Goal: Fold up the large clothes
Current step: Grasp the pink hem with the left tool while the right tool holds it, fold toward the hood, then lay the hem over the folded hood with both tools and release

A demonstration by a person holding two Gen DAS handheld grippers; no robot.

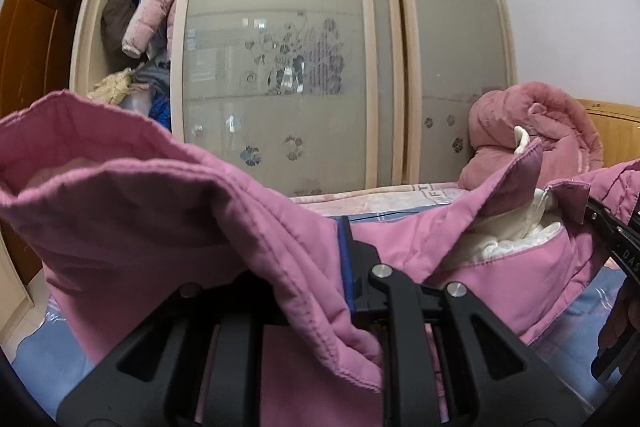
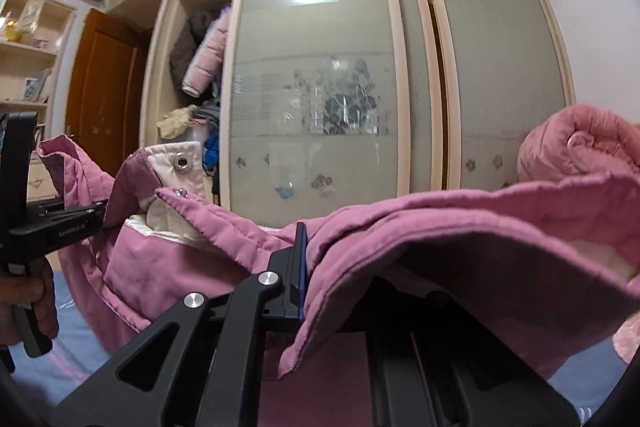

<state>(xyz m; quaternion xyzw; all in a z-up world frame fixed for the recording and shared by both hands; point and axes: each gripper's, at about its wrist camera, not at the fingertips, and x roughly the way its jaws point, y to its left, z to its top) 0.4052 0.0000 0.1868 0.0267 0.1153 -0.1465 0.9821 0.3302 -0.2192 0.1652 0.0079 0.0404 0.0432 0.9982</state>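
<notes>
A large pink padded jacket (image 1: 160,219) with a cream lining is held up above the blue bed sheet (image 1: 44,347). My left gripper (image 1: 320,267) is shut on the jacket's edge; pink cloth drapes over its left finger and hides it. My right gripper (image 2: 320,267) is shut on the jacket (image 2: 440,235) too; cloth covers its right finger. The jacket's collar with cream lining (image 1: 512,239) and a metal snap (image 2: 182,163) hangs between the two grippers. The right gripper's body shows at the right edge of the left wrist view (image 1: 616,247), and the left gripper's body shows at the left edge of the right wrist view (image 2: 48,227).
A wardrobe with frosted sliding doors (image 1: 280,67) stands behind the bed; its left bay (image 1: 132,27) is open, with hanging coats. A rolled pink blanket (image 1: 532,131) lies by the wooden headboard (image 1: 616,131). A brown door (image 2: 100,87) and shelves (image 2: 28,47) are at the left.
</notes>
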